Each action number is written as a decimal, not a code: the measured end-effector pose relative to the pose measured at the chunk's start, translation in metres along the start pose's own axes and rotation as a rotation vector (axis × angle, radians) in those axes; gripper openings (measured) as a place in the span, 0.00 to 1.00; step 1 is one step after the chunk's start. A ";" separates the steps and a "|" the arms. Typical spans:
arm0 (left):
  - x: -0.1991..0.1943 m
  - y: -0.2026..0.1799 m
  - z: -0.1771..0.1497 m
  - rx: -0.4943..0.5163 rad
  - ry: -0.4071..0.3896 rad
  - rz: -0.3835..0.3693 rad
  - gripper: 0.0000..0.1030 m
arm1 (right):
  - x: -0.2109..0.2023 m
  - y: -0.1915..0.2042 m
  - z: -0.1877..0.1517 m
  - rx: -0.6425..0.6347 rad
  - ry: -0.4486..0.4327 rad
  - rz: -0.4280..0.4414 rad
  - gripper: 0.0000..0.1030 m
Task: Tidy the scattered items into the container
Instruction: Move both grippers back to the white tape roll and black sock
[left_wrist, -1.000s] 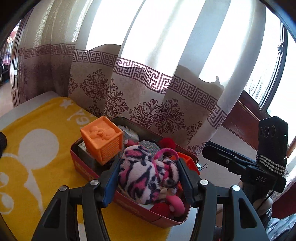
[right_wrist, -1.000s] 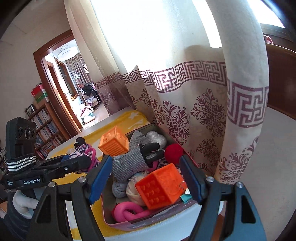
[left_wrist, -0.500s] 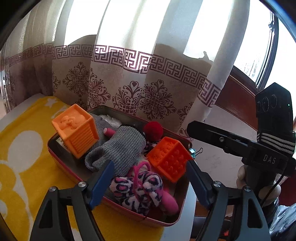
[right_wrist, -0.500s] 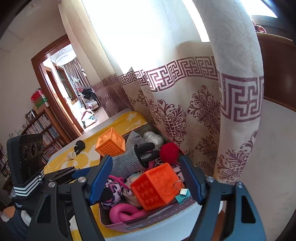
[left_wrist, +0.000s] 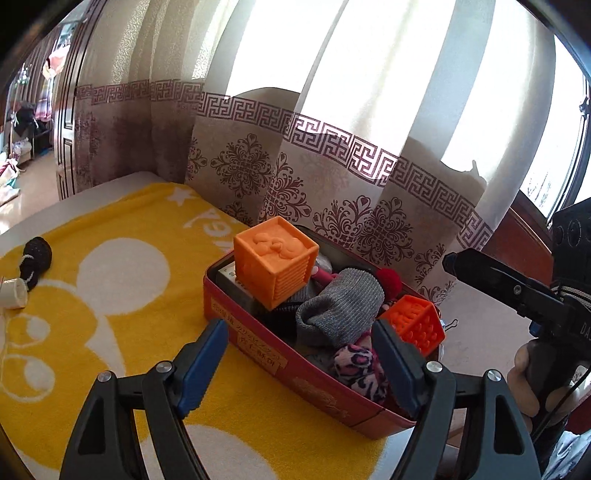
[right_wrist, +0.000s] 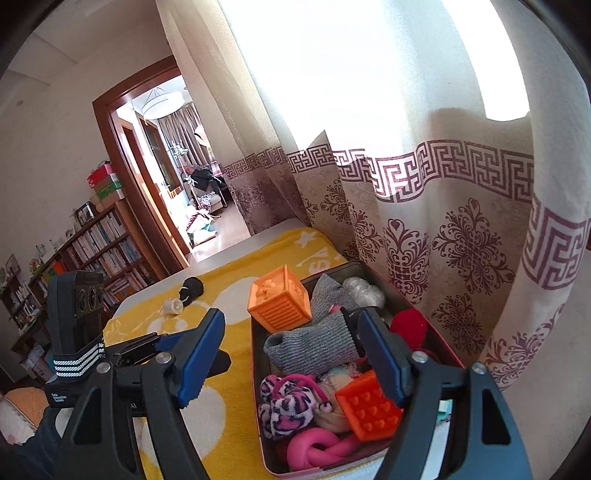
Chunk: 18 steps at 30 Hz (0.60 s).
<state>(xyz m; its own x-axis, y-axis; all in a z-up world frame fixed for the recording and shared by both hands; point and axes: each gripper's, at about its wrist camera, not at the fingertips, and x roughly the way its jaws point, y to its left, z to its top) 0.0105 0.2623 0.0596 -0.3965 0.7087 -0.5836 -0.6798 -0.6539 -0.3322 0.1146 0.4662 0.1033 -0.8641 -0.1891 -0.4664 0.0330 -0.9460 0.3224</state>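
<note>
On the far left of the yellow towel (left_wrist: 122, 332), a black pouch (left_wrist: 37, 258) and white cap (left_wrist: 13, 293) are waiting; my left gripper (left_wrist: 295, 363), spread and empty, is aiming there. The red tin (left_wrist: 280, 354) is sitting right of them, packed; my right gripper (right_wrist: 290, 360) is hovering open.

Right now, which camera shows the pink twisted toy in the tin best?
The right wrist view: the pink twisted toy lies in plain sight at the tin's near end. The left wrist view does not show it.
</note>
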 end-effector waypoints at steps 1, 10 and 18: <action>-0.005 0.007 0.000 -0.015 -0.009 0.011 0.79 | 0.003 0.008 0.002 -0.009 0.005 0.020 0.76; -0.052 0.077 -0.004 -0.130 -0.091 0.158 0.79 | 0.049 0.078 0.013 -0.100 0.062 0.121 0.76; -0.083 0.118 -0.012 -0.134 -0.154 0.360 0.79 | 0.087 0.105 0.017 -0.086 0.109 0.147 0.76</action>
<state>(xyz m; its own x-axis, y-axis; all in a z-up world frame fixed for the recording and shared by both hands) -0.0295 0.1231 0.0602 -0.6888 0.4533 -0.5658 -0.3988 -0.8886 -0.2265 0.0343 0.3552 0.1108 -0.7876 -0.3495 -0.5074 0.2012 -0.9243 0.3243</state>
